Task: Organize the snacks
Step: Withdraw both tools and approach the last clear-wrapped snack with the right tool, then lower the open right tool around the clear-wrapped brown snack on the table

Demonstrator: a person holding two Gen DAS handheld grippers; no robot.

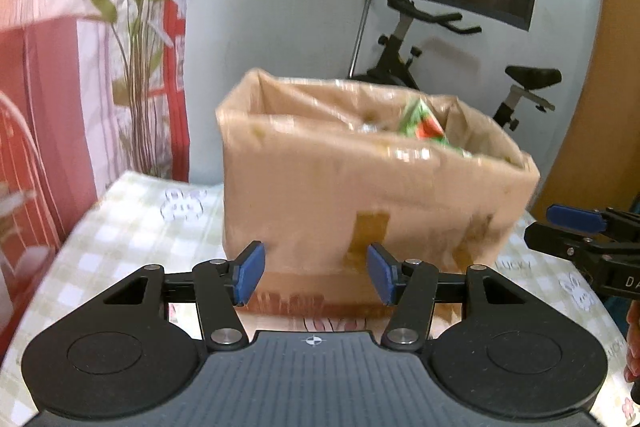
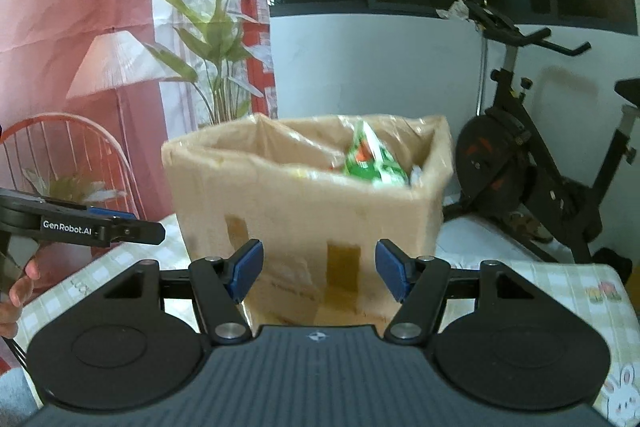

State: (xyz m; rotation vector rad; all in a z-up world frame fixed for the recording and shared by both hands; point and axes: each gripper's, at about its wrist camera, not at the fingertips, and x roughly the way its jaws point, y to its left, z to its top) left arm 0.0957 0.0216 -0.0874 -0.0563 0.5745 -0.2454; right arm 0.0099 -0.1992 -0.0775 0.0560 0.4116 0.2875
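A tall cardboard box lined with clear plastic stands on the checked tablecloth. A green and red snack packet sticks up from inside it at the right; other contents are hidden by the box walls. My left gripper is open just in front of the box's near wall, nothing between its blue pads. My right gripper is also open, facing the box from the right side, empty. Each gripper appears in the other's view: the right gripper at the right edge, the left gripper at the left edge.
The table has a pale green checked cloth with rabbit prints. Behind it stand an exercise bike, a leafy plant and a red printed curtain. A hand holds the left gripper's handle.
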